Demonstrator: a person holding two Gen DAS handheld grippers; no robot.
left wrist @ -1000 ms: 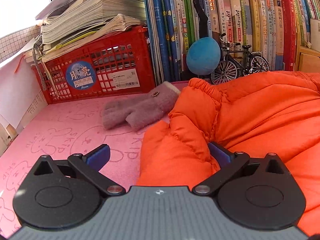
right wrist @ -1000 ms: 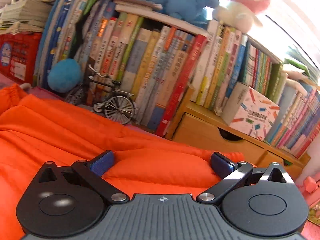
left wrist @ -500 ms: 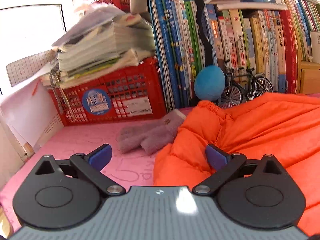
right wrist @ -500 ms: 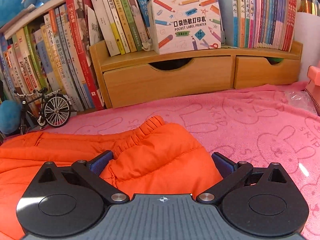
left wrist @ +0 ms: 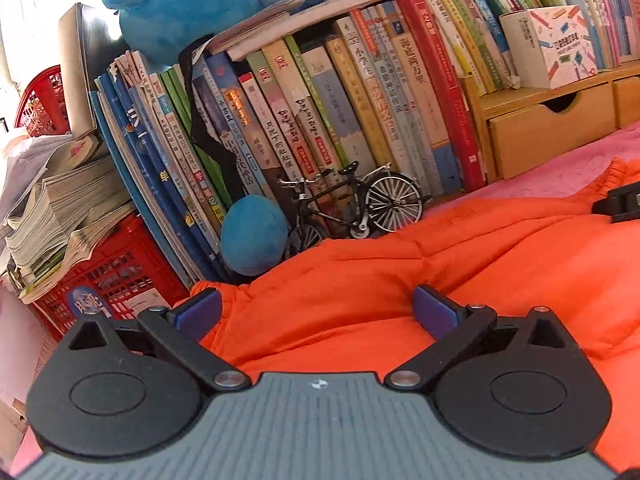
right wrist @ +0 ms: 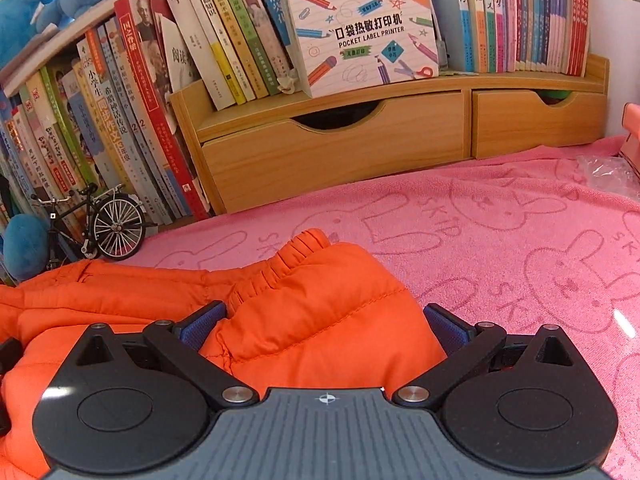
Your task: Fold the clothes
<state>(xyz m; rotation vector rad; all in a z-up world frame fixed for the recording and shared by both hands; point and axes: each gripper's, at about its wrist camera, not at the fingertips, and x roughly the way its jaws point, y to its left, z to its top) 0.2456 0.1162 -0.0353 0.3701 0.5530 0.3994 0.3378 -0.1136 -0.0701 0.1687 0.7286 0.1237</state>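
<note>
Left gripper (left wrist: 316, 312) is spread wide, jaws apart w/ puffy orange fabric bulging up between them, not pinched yet afaict. It sits over the elastic cuff end of the orange jacket (left wrist: 460, 264), the end nearest the blue plush ball (left wrist: 254, 234).

Right gripper (right wrist: 322, 322) is the same deal: jaws wide, straddling the other sleeve end, w/ its gathered cuff (right wrist: 288, 258) poking out just past the fingertips. Nothing clamped there either.

The jacket itself lies flat-ish on the pink towel (right wrist: 500, 248), spread sideways in front of the toy bicycle (right wrist: 96, 226). One end is by the blue ball on the bike's far side and the other ends short of the wooden drawer unit (right wrist: 340, 148), w/ bare towel beyond it. The left wrist view also catches a bit of the right gripper (left wrist: 618, 202) at the jacket's far end.

Imo the step is grabbing both sleeve ends to fold them inward. Tips:
- bite just behind the elastic, not on the fat quilted bit, bc down squishes and slips out
- go deep enough to catch both layers
- close both sides before lifting, then bring the ends toward the middle evenly so the body doesn't drag toward the bike
- keep it low, since the bike is close behind and looks tippy
</note>
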